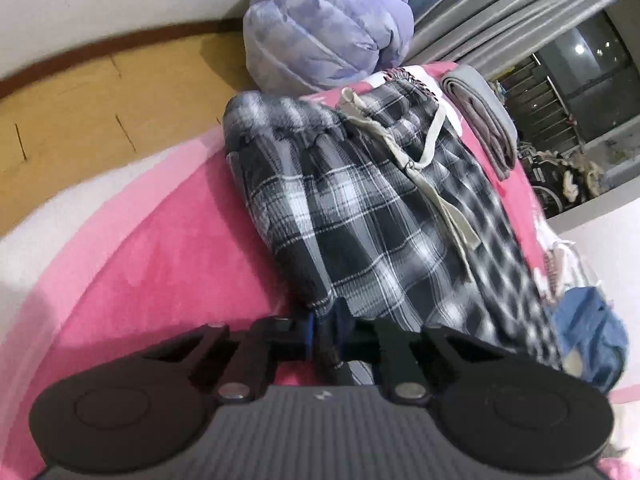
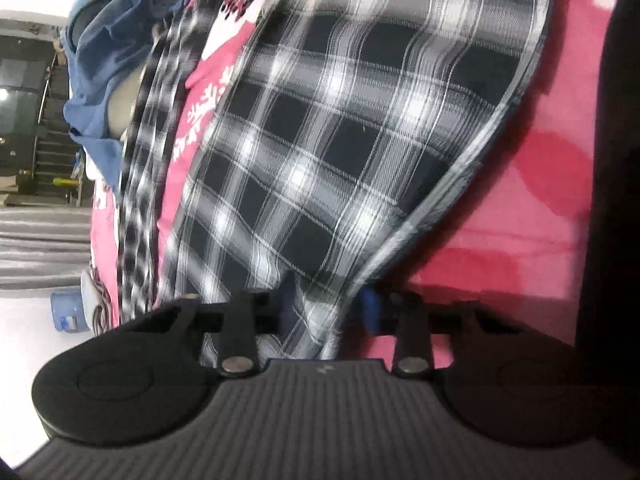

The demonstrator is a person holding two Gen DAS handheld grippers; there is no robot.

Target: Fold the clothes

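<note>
Black-and-white plaid pants (image 1: 360,216) with a cream drawstring (image 1: 432,148) lie on a pink blanket (image 1: 160,264); the elastic waistband is at the far end. My left gripper (image 1: 326,324) is shut on the near edge of the plaid pants. In the right wrist view the plaid pants (image 2: 328,128) stretch away over the pink blanket (image 2: 540,208), and my right gripper (image 2: 324,312) is shut on their hem. The cloth is lifted and pulled taut at both grips.
A lilac quilt bundle (image 1: 324,28) sits at the far end. A folded grey garment (image 1: 480,116) lies beside the waistband. Blue denim clothes (image 1: 592,332) (image 2: 104,68) lie at the blanket's edge. Wooden floor (image 1: 80,120), grey curtain (image 1: 500,12), a water jug (image 2: 68,312).
</note>
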